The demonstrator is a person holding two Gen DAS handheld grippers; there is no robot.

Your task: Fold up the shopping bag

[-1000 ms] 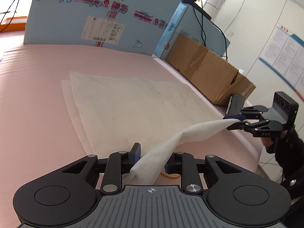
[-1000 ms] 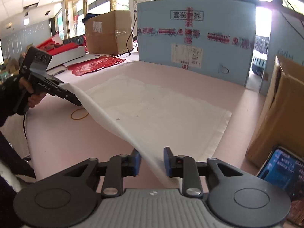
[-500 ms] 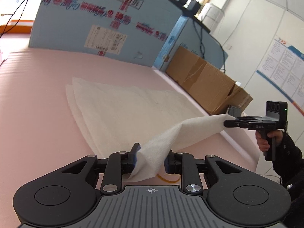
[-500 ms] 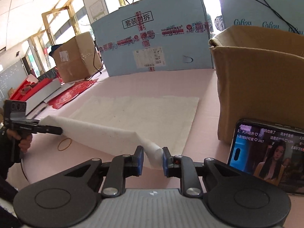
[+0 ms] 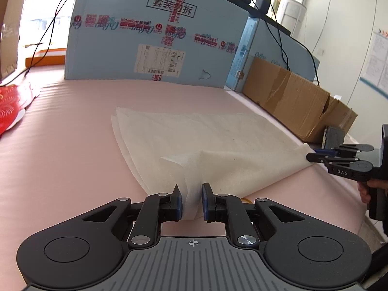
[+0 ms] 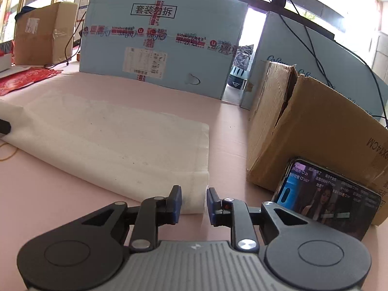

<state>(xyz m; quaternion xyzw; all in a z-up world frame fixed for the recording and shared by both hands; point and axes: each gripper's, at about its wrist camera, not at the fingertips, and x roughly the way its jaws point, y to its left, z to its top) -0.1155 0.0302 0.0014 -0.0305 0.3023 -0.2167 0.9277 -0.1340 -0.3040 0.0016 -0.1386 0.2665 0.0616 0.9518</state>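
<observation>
Bag (image 6: 116,140) folded over on bench (image 5: 60,157) | my left hand-held gripper (image 5: 190,200) and right hand-held gripper (image 6: 194,203) parted around near corners | next: flatten crease

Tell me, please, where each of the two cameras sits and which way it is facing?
Left wrist: on the left tool, looking along the pink table toward the blue box; the right tool and a hand show.
Right wrist: on the right tool, facing the same blue box, beside a cardboard box and phone.
Shared: the white shopping bag.
</observation>
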